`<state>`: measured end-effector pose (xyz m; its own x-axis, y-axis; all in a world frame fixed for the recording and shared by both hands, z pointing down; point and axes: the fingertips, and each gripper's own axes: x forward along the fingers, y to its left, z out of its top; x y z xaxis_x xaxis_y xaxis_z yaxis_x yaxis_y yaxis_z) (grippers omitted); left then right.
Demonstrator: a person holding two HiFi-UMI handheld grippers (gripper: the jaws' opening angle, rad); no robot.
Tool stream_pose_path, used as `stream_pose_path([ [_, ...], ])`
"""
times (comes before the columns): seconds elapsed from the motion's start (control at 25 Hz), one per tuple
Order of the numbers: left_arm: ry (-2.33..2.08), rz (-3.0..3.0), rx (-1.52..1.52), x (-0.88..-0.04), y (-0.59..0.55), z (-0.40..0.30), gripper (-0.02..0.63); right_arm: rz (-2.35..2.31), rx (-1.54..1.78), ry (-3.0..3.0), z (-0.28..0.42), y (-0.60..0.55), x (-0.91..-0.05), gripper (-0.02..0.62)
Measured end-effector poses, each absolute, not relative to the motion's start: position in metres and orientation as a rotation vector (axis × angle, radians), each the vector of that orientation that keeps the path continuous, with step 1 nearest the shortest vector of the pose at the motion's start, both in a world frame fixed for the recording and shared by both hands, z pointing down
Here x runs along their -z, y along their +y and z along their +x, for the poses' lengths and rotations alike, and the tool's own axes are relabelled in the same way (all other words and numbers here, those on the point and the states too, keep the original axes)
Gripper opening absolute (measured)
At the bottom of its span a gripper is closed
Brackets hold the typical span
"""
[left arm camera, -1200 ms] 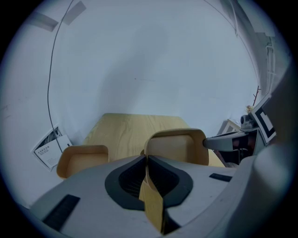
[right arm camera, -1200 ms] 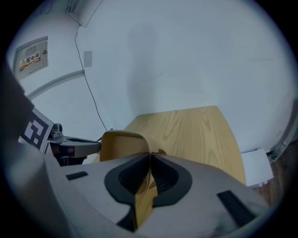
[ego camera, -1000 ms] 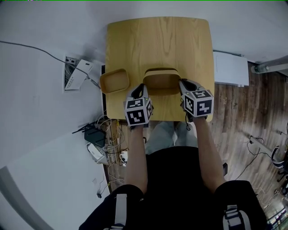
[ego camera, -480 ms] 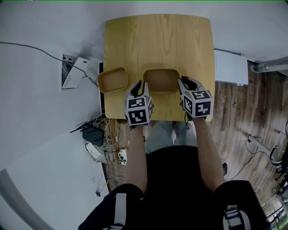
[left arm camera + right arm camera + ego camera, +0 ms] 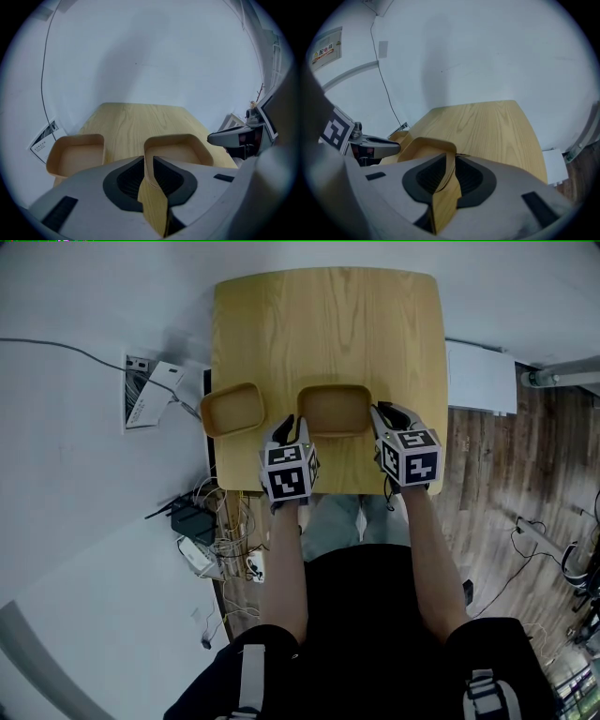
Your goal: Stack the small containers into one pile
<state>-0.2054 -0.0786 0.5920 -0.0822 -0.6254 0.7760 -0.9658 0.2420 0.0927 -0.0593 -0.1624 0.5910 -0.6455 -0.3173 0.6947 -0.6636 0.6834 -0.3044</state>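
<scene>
A tan rounded-rectangle container (image 5: pixel 333 411) sits on the wooden table (image 5: pixel 328 324) near its front edge. My left gripper (image 5: pixel 287 427) is at its left wall and my right gripper (image 5: pixel 384 418) is at its right wall. Both sets of jaws have just been opening. In the left gripper view the container (image 5: pixel 177 151) has its thin wall standing between my left gripper (image 5: pixel 148 165) pads with slim gaps on either side. The right gripper view shows the same: the container (image 5: pixel 423 144) wall is loose inside my right gripper (image 5: pixel 451 169). A second tan container (image 5: pixel 232 409) rests at the table's left edge.
The far half of the table is bare wood. A wall socket with cables (image 5: pixel 150 390) lies on the floor to the left, and a white box (image 5: pixel 480 379) stands to the right. The second container (image 5: pixel 77 154) is close to my left gripper's outer side.
The middle container, held raised between both grippers a second ago, now rests flat on the table. Both grippers have loosened off its walls. The hands have barely moved.
</scene>
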Motion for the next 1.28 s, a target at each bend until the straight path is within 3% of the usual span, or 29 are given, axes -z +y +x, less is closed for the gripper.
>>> stream_pose_path([
  [0.16,-1.775,1.462,-0.574,-0.599,-0.081,-0.207,0.106,0.741,-0.771,-2.262,-0.059,-0.161,-0.601,0.098],
  [0.68,-1.71,1.42,-0.574,-0.631,-0.075,-0.201,0.109,0.705,-0.825,-2.205,-0.064,-0.153,-0.631,0.1],
  [0.96,-1.726,1.423,-0.544,-0.624,-0.073,-0.197,0.057,0.696,-0.858,-2.213,-0.064,-0.147,-0.628,0.063],
  [1.28,-1.781,1.472,-0.525,-0.595,-0.078,-0.188,0.057,0.728,-0.811,-2.279,-0.055,-0.151,-0.6,0.061],
])
